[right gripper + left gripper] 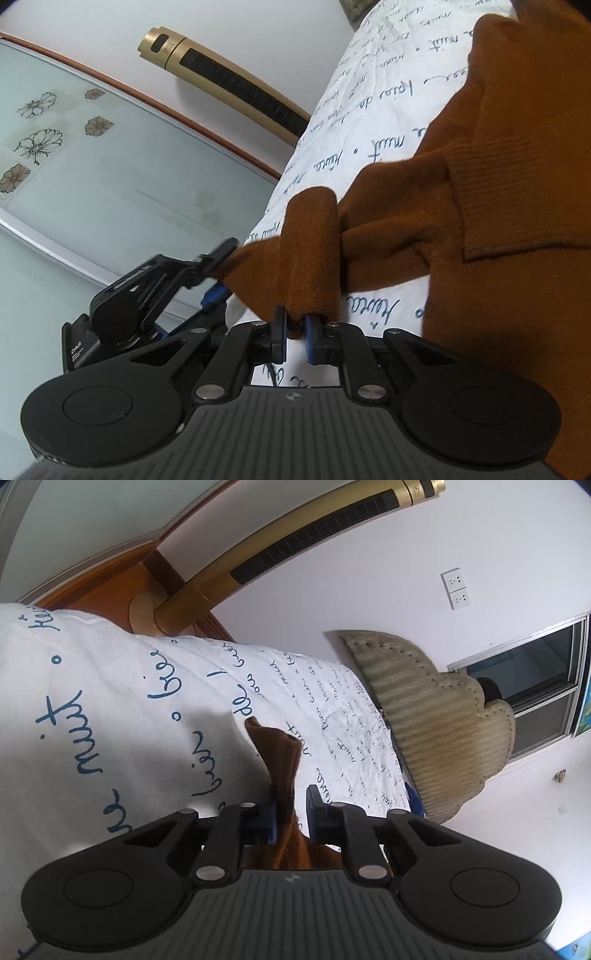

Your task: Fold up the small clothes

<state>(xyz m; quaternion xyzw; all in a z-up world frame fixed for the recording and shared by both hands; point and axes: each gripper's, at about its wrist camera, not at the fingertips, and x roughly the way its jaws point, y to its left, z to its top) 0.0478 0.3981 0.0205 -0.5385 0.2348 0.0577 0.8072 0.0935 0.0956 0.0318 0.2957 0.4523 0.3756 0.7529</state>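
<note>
No bins or baskets anywhere, it's all happening on a bed with a white cover (110, 686) printed in blue handwriting. Going from the left: the left gripper (291, 812) is clamped down on a bunched strip of the rust-brown sweater (284, 768), blue pads squeezing it from both sides, and the fabric pokes up past the fingertips in a twisted little peak. In the right wrist view you can see that same left gripper (221, 264) off to the left, biting the sweater's edge at the side of the bed. The right gripper (293, 325) is nearly closed too, pinching the end of a rolled fold of the sweater (517, 177). The knit is ribbed at the cuff, rumpled, and spread across the cover toward the right, with a gold tower fan (229, 81) by the wall behind
</note>
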